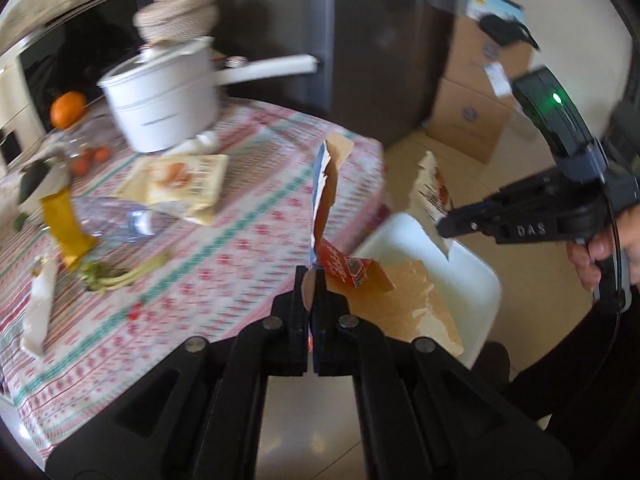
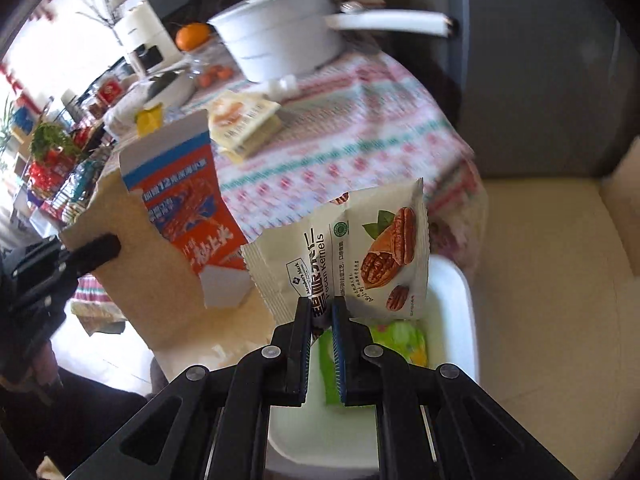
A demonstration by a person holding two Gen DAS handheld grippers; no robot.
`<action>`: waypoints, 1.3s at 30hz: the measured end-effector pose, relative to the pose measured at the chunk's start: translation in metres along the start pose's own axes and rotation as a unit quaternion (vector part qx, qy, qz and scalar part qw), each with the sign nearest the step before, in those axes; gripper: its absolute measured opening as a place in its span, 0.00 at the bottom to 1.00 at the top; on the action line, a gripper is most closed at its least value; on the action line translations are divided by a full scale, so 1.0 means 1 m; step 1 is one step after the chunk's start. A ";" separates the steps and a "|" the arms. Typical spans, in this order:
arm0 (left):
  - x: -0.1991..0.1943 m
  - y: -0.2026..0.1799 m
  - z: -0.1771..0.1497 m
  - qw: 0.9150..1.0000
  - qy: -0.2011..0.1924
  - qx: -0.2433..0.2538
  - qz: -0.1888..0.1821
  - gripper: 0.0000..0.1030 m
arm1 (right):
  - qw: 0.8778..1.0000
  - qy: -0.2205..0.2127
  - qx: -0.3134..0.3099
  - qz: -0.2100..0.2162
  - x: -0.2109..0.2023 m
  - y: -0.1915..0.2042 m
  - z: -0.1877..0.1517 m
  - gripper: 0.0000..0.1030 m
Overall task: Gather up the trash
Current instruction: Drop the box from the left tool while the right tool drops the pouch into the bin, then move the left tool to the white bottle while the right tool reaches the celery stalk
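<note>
In the left wrist view my left gripper (image 1: pixel 312 274) is shut on a torn cardboard carton (image 1: pixel 326 192), orange and blue outside, brown inside. The carton hangs beside the table edge, over a white bin (image 1: pixel 480 276) on the floor. My right gripper (image 2: pixel 322 304) is shut on a cream pecan packet (image 2: pixel 380 248) held above the same bin (image 2: pixel 456 292), where a green wrapper (image 2: pixel 400 340) lies. Each view shows the other gripper: the right one (image 1: pixel 442 227) with its packet (image 1: pixel 430 196), and the left one (image 2: pixel 112 247) with the carton (image 2: pixel 176 216).
On the patterned tablecloth (image 1: pixel 248 240) lie a cream packet (image 1: pixel 184 180), a plastic bottle (image 1: pixel 116 216), a yellow wrapper (image 1: pixel 66 224), green stalks (image 1: pixel 116 276) and white paper (image 1: pixel 38 312). A white pot (image 1: pixel 160 100) and an orange (image 1: pixel 68 108) stand behind. Cardboard boxes (image 1: pixel 472 120) sit on the floor.
</note>
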State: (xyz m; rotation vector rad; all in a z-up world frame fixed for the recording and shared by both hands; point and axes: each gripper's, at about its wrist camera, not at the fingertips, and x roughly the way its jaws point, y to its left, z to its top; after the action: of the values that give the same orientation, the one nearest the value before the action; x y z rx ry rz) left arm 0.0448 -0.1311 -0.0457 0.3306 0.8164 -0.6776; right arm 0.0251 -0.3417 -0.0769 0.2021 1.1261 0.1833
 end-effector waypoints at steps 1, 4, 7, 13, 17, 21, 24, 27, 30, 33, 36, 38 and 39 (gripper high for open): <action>0.003 -0.006 -0.001 1.000 0.004 0.007 -0.005 0.01 | 1.000 0.004 0.004 -0.001 0.001 -0.004 -0.003 0.10; 0.014 -0.026 -0.004 0.999 0.015 0.028 -0.019 0.01 | 1.000 0.019 0.015 -0.004 0.003 -0.019 -0.016 0.10; 0.024 -0.036 -0.006 0.998 0.027 0.041 -0.024 0.01 | 0.999 0.039 0.025 -0.004 0.007 -0.031 -0.027 0.11; 0.042 -0.046 -0.007 0.997 0.048 0.051 -0.021 0.01 | 0.996 0.076 0.050 -0.008 0.016 -0.050 -0.041 0.15; 0.045 -0.049 -0.009 0.997 0.050 0.055 -0.015 0.06 | 0.995 0.082 0.061 0.001 0.013 -0.052 -0.041 0.21; 0.044 -0.048 -0.009 0.997 0.051 0.056 -0.007 0.31 | 0.994 0.078 0.070 -0.005 0.011 -0.053 -0.036 0.48; 0.041 -0.044 -0.008 0.998 0.047 0.049 -0.005 0.44 | 0.995 0.069 0.071 -0.004 0.007 -0.053 -0.033 0.50; 0.041 -0.038 -0.007 0.998 0.052 0.037 -0.003 0.47 | 0.995 0.067 0.069 -0.013 0.005 -0.053 -0.031 0.53; 0.040 -0.032 -0.006 0.998 0.054 0.026 0.000 0.51 | 0.995 0.063 0.072 -0.013 0.003 -0.055 -0.029 0.54; 0.036 -0.023 -0.005 0.998 0.054 0.013 0.001 0.58 | 0.996 0.055 0.074 -0.017 -0.001 -0.056 -0.027 0.55; 0.030 -0.012 -0.001 0.999 0.051 0.003 0.007 0.62 | 0.996 0.045 0.073 -0.024 -0.006 -0.054 -0.024 0.55; 0.025 -0.001 0.001 0.999 0.047 -0.006 0.018 0.67 | 0.997 0.033 0.068 -0.031 -0.012 -0.050 -0.020 0.58; 0.024 0.005 0.003 0.999 0.044 -0.012 0.025 0.68 | 0.997 0.028 0.065 -0.033 -0.014 -0.048 -0.017 0.58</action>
State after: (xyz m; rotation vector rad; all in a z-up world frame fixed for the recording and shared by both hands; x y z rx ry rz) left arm 0.0615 -0.1385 -0.0618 0.3599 0.8976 -0.6100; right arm 0.0059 -0.3902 -0.0836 0.2770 1.1991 0.0563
